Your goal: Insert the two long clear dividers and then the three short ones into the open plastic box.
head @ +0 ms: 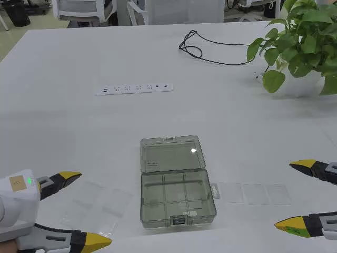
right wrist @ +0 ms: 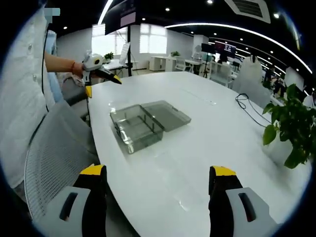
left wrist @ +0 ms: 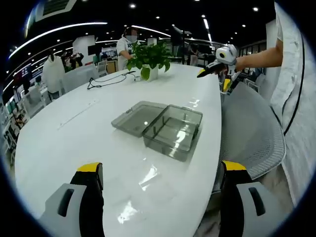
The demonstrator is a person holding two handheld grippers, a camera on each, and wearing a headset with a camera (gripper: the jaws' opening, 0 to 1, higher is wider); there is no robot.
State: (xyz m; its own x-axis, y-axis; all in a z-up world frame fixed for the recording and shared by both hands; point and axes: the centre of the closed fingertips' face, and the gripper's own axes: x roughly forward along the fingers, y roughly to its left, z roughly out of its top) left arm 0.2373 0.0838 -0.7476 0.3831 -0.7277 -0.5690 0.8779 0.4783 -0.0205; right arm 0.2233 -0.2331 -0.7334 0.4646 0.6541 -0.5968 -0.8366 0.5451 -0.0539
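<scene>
**Open plastic box, loose clear dividers, two hand-held grippers: both released**

Item 1. A smoke-tinted plastic box [head: 178, 203] is set on the white table [head: 63, 126], near the person's edge. Its lid [head: 171, 154] is laid flat open on the far side of the box. Faint partition lines are seen inside the base; whether these are fitted dividers cannot be told.

Item 2. The long clear dividers [head: 100, 203] are laid flat on the table to the left of the box, apart from it. Their count cannot be read with certainty.

Item 3. Three short clear dividers [head: 255, 193] are laid in a row just beside the right wall of the box.

Item 4. The left gripper [head: 93, 207] is held left of the box, above the long dividers, with its yellow-tipped jaws spread wide and nothing between them.

Item 5. The right gripper [head: 284, 194] is held right of the box, past the short dividers, with its jaws likewise parted and nothing between them.

Item 6. Beyond the box, a white power strip [head: 134, 88] is seen. Farther off are a black cable [head: 202, 50] and, to the right, a potted plant [head: 303, 42].
</scene>
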